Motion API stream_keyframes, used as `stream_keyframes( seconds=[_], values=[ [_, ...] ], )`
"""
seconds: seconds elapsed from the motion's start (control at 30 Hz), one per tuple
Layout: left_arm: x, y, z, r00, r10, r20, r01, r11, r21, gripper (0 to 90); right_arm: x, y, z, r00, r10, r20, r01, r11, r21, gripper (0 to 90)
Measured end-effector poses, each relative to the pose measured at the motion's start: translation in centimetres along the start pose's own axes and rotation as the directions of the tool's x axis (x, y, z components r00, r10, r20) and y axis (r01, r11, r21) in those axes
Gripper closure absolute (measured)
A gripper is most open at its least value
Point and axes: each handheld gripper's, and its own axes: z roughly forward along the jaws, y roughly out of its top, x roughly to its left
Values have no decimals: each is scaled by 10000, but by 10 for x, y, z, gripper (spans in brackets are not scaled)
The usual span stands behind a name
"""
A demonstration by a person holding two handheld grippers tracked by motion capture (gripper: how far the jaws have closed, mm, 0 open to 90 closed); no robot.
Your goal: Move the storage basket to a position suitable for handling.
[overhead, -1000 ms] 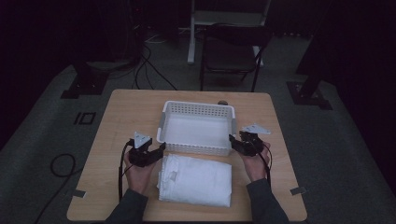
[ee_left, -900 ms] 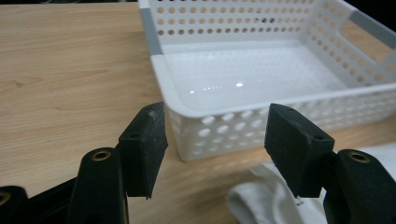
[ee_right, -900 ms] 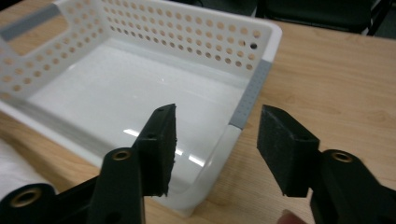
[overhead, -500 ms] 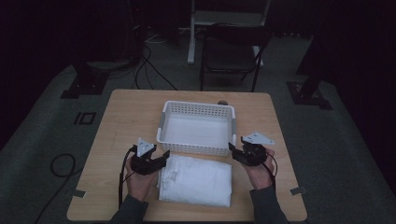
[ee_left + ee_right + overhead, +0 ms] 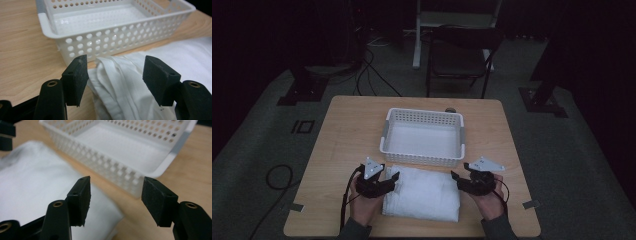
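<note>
Two open grippers flank a folded white towel (image 5: 422,194) lying just in front of an empty white basket (image 5: 423,137).

Left to right: the left gripper (image 5: 388,181), at about 8 o'clock from the table's (image 5: 347,130) centre, has its jaws spread wide and holds nothing; in its own view the towel's layered corner sits between them, so closing could well catch only the top plies and let the fold fall open on lifting. The towel lies at 6 o'clock, its far edge almost against the basket's near wall, so a low lift could snag that rim. The right gripper (image 5: 460,179), at about 4 o'clock, is likewise released and empty, jaws aimed inward at the towel's right edge; uneven bites would tilt the bundle. Both hands rest low, wrists roughly level.
</note>
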Motion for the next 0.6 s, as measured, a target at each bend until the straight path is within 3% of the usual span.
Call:
stream_keyframes(
  seconds=[0.17,0.33,0.6],
  values=[
    [-1,-13,5,10000,50,-43,-47,9986,532,367,25,-24,-2,9980,-479,-409,501,9972,554,390],
    [1,-21,9,9999,-87,133,77,9972,744,378,41,-43,-4,9939,-610,-915,706,9918,1061,349],
    [3,-26,16,9992,-357,188,339,9954,896,387,35,-55,18,9947,-400,-951,539,9874,1487,326]
  ],
)
